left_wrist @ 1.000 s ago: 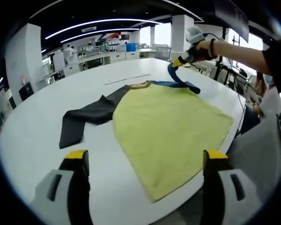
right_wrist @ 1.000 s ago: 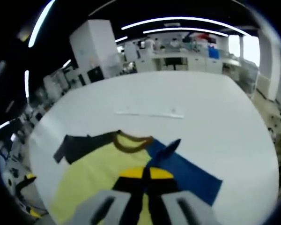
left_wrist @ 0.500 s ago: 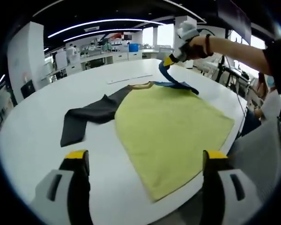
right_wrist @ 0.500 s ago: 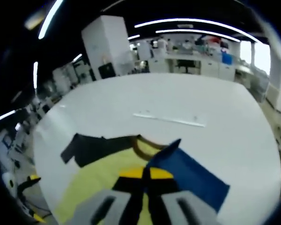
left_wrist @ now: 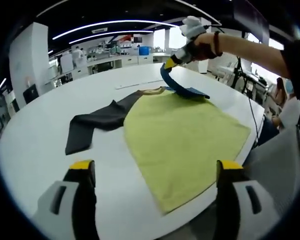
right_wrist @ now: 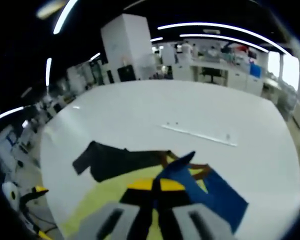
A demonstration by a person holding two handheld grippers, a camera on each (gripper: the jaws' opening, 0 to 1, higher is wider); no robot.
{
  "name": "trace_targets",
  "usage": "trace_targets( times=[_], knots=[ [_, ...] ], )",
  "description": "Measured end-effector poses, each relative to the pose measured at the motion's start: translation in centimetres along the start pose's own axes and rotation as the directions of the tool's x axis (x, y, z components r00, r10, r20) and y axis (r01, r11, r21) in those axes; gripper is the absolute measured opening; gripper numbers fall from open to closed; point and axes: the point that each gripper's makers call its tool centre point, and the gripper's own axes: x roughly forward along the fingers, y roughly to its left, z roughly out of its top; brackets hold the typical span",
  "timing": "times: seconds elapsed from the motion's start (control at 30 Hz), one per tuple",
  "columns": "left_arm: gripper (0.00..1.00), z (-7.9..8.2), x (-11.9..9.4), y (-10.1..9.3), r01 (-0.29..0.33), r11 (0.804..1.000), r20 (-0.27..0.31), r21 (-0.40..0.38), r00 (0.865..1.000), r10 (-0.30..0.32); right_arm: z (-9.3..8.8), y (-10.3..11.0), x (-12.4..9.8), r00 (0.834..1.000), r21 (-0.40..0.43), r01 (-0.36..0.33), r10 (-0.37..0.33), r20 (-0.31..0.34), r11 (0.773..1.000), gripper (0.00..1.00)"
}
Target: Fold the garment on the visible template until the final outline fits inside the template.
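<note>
Left gripper view: my left gripper (left_wrist: 152, 172) is held low and level over the near edge of the white bench (left_wrist: 45, 130), its two yellow-tipped jaws standing wide apart at 7 and 5 o'clock with nothing between them. At 1 o'clock the person's hand (left_wrist: 202, 44) reaches in from the right on an outstretched forearm, carrying my right gripper (left_wrist: 171, 62) raised above the bench and angled downward. One garment (left_wrist: 185, 137) lies spread flat at the centre of the bench: a yellow body, one dark sleeve (left_wrist: 90, 125) stretched out towards 9 o'clock, and one blue sleeve (left_wrist: 180, 87) at 1 o'clock, whose end is lifted off the bench in the right gripper while its base stays on the cloth. One thin pale strip (left_wrist: 137, 84) lies on the bench beyond the collar, at 12 o'clock, apart from the garment. Right gripper view: my right gripper (right_wrist: 156, 184) looks down on the same garment (right_wrist: 97, 207); its jaws are pressed together at 6 o'clock, pinching the tip of the blue sleeve (right_wrist: 210, 197), which trails off towards 4 o'clock. The dark sleeve (right_wrist: 115, 161) lies flat towards 9 o'clock, and the brown collar (right_wrist: 200, 170) shows just beyond the jaws. The pale strip (right_wrist: 200, 135) lies at 1 o'clock, well apart. Whether a template is marked on the bench I cannot tell.
</note>
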Motion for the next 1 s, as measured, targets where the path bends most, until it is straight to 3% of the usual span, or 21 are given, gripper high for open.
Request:
trace_targets(
  times=[0.07, 0.37, 1.0],
  knots=[
    [0.98, -0.1, 0.0, 0.0, -0.003, 1.000, -0.001, -0.005, 1.000, 0.003, -0.1, 1.2, -0.4, 1.000, -0.010, -0.015, 0.016, 0.014, 1.000, 0.00],
    [0.98, -0.5, -0.2, 0.2, -0.014, 1.000, -0.003, -0.024, 1.000, 0.014, 1.0, 2.7, 1.0, 0.998, -0.045, -0.057, 0.058, 0.020, 0.997, 0.00],
    [0.98, -1.1, -0.4, 0.8, -0.031, 0.998, -0.010, -0.049, 0.999, 0.031, 0.3, 7.1, 2.0, 0.985, -0.117, -0.168, 0.171, 0.020, 0.979, 0.00]
  ],
)
